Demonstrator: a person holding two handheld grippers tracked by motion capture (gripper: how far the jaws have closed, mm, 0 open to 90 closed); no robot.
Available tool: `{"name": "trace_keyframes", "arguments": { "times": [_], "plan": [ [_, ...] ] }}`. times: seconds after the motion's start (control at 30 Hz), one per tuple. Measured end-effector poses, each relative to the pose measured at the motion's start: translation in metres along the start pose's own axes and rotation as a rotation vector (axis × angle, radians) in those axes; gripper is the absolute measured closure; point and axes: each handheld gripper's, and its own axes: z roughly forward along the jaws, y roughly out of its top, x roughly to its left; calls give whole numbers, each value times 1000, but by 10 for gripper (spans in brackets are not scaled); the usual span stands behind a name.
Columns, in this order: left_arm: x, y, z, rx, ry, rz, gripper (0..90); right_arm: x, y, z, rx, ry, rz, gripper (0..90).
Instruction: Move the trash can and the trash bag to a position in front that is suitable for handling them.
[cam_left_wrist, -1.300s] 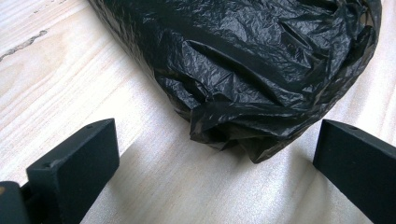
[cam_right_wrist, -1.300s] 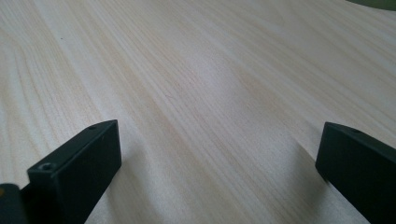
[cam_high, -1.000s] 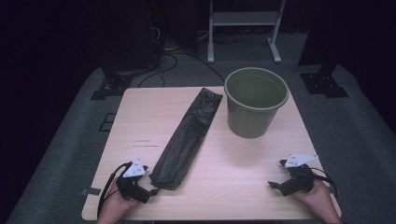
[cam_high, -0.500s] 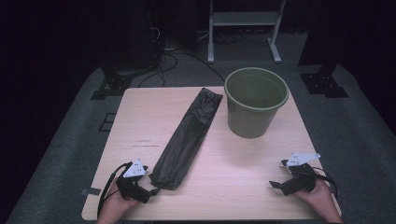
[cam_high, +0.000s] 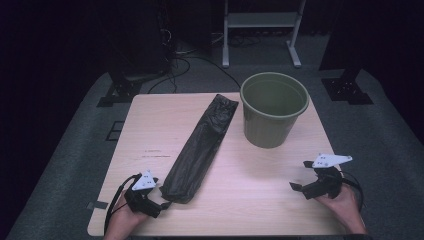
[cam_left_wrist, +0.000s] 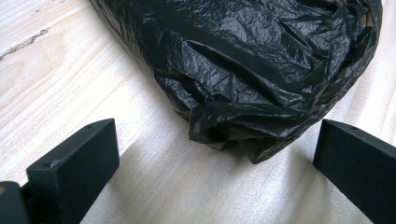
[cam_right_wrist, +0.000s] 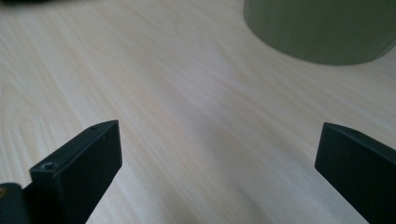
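In the high view, the bag (cam_high: 201, 148), a long flattened roll of black plastic, lies on the desk (cam_high: 250, 200) with its long axis running from lower left of centre up toward the top middle of the frame, its far end ending just beside the bucket (cam_high: 273, 108) at upper right of centre. The left gripper (cam_high: 159, 206) sits at the lower left, its tips just short of the bag's near end, so this hand is plainly the nearer one; the right gripper (cam_high: 298, 181) rests at the lower right, well apart from the bag and nearer the bucket. In the left gripper view, the bag's crumpled near end (cam_left_wrist: 243, 135) hangs in the middle of the frame, ahead of the tips and between the lines of the two fingers (cam_left_wrist: 74, 163), which stand wide apart and hold nothing; the roll runs away toward the top of the frame, roughly along the gripper's own line of sight. A straight push forward would likely bring the end between the fingers. In the right gripper view, the fingers (cam_right_wrist: 79, 161) are likewise spread wide over bare desk, empty, with the bucket's lower wall (cam_right_wrist: 317, 32) at the upper right of the frame, ahead and off to that side.
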Motion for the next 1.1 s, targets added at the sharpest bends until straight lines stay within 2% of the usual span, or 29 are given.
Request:
{"name": "trace_keyframes", "arguments": {
  "times": [0.13, 0.3, 0.8, 1.1],
  "plan": [
    [0, 0, 0, 0, -1, 0, 0, -3, 7, -3, -11, -31, 9, 0],
    [0, 0, 0, 0, -1, 0, 0, -7, 14, -5, -25, -44, 16, 0],
    [0, 0, 0, -1, -2, 2, 0, -13, 41, -17, -69, -48, 57, 0],
    [0, 0, 0, -1, -2, 1, 0, -18, 59, -29, -74, -51, 71, 0]
  ]
}}
